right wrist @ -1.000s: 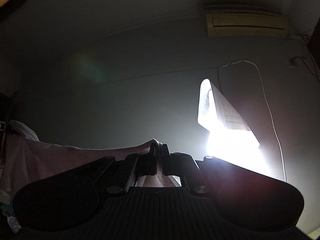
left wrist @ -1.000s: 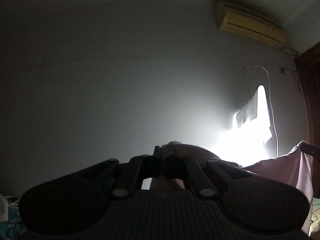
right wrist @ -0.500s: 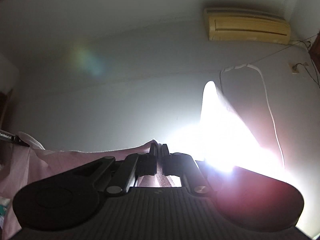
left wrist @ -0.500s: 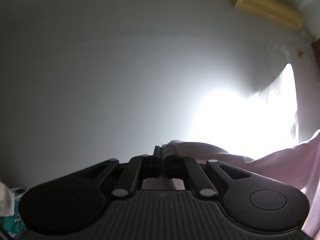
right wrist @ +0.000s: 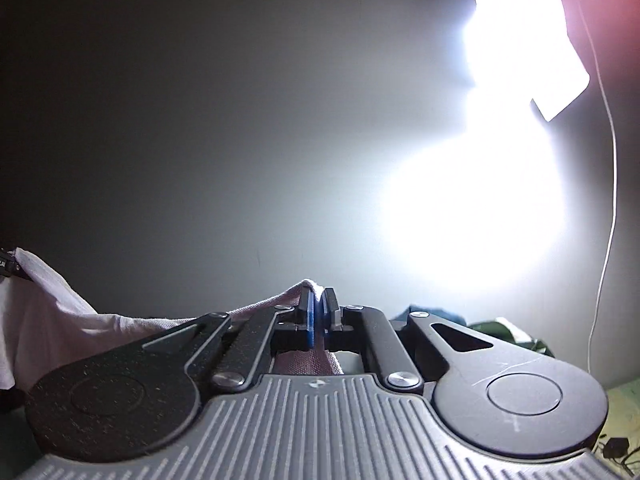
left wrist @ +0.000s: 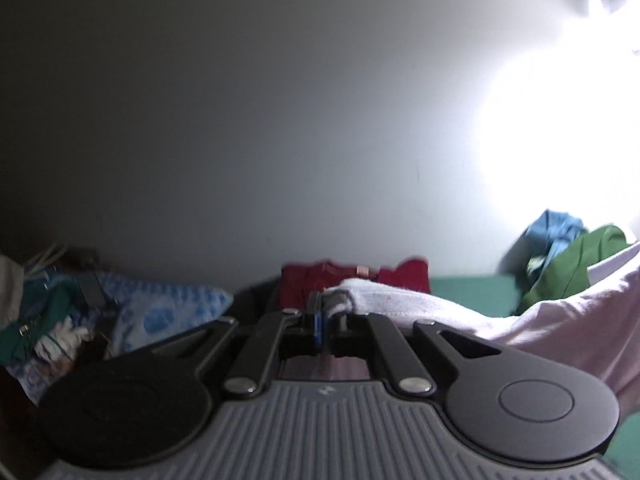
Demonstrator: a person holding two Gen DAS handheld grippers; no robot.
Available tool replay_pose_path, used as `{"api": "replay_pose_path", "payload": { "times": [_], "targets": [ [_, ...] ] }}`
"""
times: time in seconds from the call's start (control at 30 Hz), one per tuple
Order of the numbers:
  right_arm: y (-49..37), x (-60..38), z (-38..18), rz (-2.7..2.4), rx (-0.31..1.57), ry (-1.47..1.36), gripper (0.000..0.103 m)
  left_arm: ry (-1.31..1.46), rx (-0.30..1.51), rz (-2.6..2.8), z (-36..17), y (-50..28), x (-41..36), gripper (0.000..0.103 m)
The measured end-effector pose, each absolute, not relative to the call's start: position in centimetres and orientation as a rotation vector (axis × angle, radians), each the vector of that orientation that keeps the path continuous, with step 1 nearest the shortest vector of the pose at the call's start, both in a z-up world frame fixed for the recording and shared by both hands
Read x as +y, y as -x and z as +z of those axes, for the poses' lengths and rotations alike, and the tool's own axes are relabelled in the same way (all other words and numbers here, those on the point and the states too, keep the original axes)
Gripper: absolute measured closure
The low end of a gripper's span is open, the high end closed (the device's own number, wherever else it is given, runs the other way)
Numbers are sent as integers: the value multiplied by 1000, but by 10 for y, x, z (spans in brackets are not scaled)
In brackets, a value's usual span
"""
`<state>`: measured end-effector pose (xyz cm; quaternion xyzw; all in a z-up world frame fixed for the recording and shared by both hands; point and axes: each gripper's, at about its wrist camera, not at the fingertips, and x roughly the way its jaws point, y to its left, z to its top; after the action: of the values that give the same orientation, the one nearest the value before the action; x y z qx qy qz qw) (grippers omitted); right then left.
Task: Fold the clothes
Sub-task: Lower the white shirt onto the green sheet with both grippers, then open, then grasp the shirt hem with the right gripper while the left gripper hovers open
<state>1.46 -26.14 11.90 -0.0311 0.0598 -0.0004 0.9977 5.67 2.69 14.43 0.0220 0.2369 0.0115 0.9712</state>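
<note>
Gripping one edge of the pale pink cloth (left wrist: pixel 520 320), the left tongs (left wrist: pixel 326 316) are clamped on it above the green bed (left wrist: pixel 464 288); red clothes (left wrist: pixel 352 280) and a pillow (left wrist: pixel 160 312) lie beyond. Across, the right tongs (right wrist: pixel 318 312) pinch the cloth (right wrist: pixel 60 320) too, slung between. Laying it flat seems next; a green heap (left wrist: pixel 576 264) crowds the bed.

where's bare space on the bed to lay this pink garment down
The green bed cover shows bare between the red clothes and the green and blue pile. The left end is crowded with a blue patterned pillow and bundled items. Nearer ground is hidden by the pink garment.
</note>
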Motion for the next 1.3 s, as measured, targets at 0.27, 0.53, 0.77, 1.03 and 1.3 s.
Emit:
{"api": "replay_pose_path", "payload": {
  "times": [0.27,0.53,0.77,1.03,1.3],
  "targets": [
    [-96,-250,44,-53,312,112,99,-98,634,51,62,-138,15,100],
    [-140,-244,-23,-79,529,119,87,-123,787,58,8,-197,13,91],
    [-141,-268,-21,-76,589,11,51,-109,818,-63,-3,-188,24,42],
    [-47,-272,7,56,605,-38,46,-161,749,-157,15,-107,39,10],
    [28,-225,-37,122,703,229,43,-149,835,-185,-2,-12,51,5]
  ]
}}
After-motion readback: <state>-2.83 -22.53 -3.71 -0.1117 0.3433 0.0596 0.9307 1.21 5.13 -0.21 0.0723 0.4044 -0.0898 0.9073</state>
